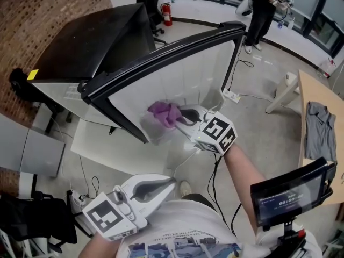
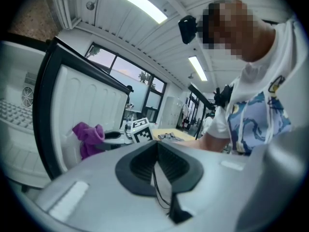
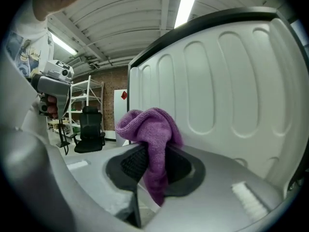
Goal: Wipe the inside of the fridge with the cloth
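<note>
At the open fridge door (image 1: pixel 185 71), your right gripper (image 1: pixel 180 120) has its jaws clamped on the purple cloth (image 1: pixel 164 113), bunched up beside the white inner liner low on the door; whether it actually touches, I cannot tell. Lean the wad in until it flattens, then run it along the moulded ribs rather than across them, so the grooves get wiped too. The door may swing away under pressure, so go gently. Your left gripper (image 1: pixel 161 186) hangs back by your body, jaws together on nothing, and could steady the door's edge. The liner looks smooth and glossy. Around the black fridge (image 1: pixel 91 47): grey floor (image 1: pixel 263 85), loose cables (image 1: pixel 215 173) underfoot, a fire extinguisher (image 1: pixel 167 14) behind
</note>
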A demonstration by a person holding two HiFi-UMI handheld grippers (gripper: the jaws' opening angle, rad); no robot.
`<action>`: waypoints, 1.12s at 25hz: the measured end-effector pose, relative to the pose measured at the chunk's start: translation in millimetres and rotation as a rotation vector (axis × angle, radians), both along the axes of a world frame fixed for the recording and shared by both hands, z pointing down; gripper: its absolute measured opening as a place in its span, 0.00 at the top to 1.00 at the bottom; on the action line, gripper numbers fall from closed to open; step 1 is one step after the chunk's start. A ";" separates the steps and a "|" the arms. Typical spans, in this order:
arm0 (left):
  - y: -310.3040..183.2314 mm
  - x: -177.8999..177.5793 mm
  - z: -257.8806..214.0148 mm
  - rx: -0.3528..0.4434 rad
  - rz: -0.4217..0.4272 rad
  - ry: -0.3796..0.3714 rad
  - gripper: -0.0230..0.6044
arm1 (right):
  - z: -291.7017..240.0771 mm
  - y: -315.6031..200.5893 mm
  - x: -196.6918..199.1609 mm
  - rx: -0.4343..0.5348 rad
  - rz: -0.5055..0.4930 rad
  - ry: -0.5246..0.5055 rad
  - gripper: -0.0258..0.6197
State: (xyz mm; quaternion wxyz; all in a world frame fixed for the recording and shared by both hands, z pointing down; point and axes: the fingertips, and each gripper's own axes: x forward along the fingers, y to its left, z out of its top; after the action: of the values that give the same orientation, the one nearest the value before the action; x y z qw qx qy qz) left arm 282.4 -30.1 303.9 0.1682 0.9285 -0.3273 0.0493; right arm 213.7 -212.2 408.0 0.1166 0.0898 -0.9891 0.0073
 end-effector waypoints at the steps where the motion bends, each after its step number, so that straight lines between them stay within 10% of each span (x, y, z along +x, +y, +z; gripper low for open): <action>1: -0.8 2.6 0.2 0.000 0.007 0.001 0.96 | -0.2 -3.3 4.8 0.003 0.012 0.001 0.84; 28: -8.2 25.8 17.1 0.012 0.074 -0.057 0.96 | 16.6 -105.7 145.8 0.045 0.408 0.049 0.84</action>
State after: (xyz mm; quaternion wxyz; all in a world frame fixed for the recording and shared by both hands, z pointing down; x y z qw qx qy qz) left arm 308.2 -38.3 321.0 0.1513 0.9393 -0.2975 0.0797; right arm 359.5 -317.9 424.6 0.1347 0.2912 -0.9471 0.0066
